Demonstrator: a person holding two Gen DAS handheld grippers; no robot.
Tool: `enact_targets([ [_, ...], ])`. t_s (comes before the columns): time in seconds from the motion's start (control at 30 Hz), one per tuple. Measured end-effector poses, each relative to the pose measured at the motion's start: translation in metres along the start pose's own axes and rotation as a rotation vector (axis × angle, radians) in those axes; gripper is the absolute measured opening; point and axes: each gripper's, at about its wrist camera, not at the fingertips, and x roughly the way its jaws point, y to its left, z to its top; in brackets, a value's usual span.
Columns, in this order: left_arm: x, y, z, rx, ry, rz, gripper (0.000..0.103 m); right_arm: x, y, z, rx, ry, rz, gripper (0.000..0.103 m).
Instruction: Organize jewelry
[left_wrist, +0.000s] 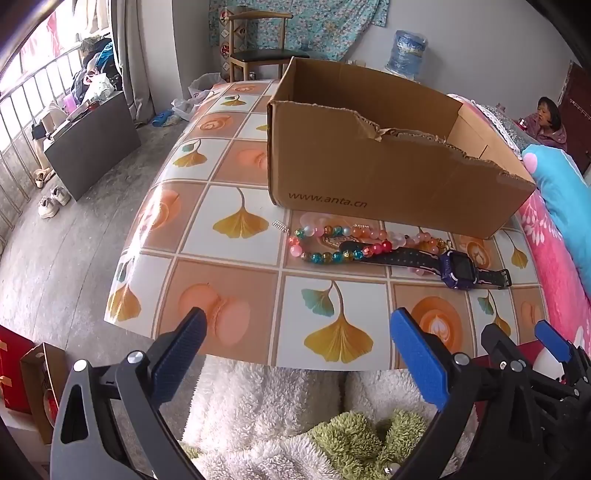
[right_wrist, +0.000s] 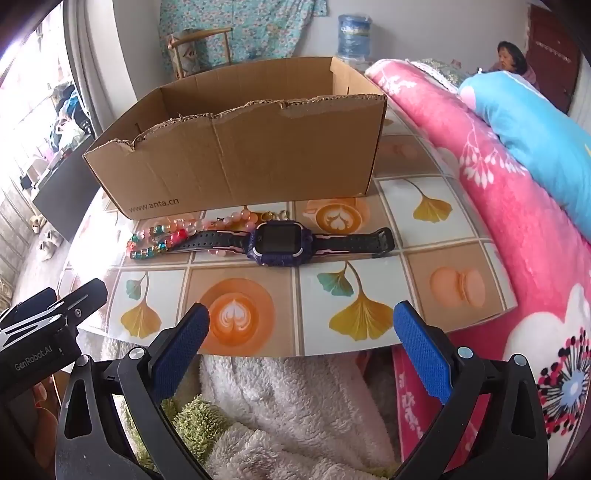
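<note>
The jewelry lies in a loose row on the bench (left_wrist: 236, 266), just in front of the near wall of an open cardboard box (left_wrist: 388, 184), probably so each piece needs only a short lift over the torn, ragged rim. The bead bracelets (left_wrist: 332, 243) are glossy round beads in pink, teal and amber, partly overlapping the ridged rubbery strap of the purple watch (right_wrist: 275, 243). The bench cover is slick and tiled with leaf prints. Left gripper (left_wrist: 295, 354) and right gripper (right_wrist: 301, 350) hang at the near edge, blue textured fingers spread wide, holding nothing.
</note>
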Motion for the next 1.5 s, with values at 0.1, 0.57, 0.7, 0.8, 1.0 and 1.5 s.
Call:
enact_targets([
  [0.1, -0.0009, 0.0001, 0.001, -0.001, 0.0, 0.001, 0.097, -0.0002, 0.0, -0.0005, 0.0, 0.0, -0.001, 0.096],
  [0.57, -0.0017, 0.0001, -0.0016, 0.0, -0.002, 0.003, 0.097, 0.0009, -0.001, -0.0021, -0.008, 0.015, 0.002, 0.096],
  [0.7, -0.0016, 0.0003, -0.0017, 0.0, -0.002, 0.002, 0.097, 0.0013, -0.0009, -0.0023, -0.008, 0.017, 0.002, 0.096],
  [0.8, -0.0015, 0.0004, -0.0015, 0.0, -0.002, 0.001, 0.097, 0.0021, -0.0008, -0.0029, -0.007, 0.021, 0.004, 0.096],
  [1.0, -0.0025, 0.0017, -0.0019, 0.0, -0.002, 0.002, 0.097, 0.0023, -0.0004, -0.0044, -0.009, 0.023, 0.006, 0.096],
  [1.5, -0.002, 0.0044, -0.0021, -0.002, -0.004, 0.003, 0.097, 0.0029, 0.0007, -0.0052, -0.009, 0.031, 0.007, 0.096],
])
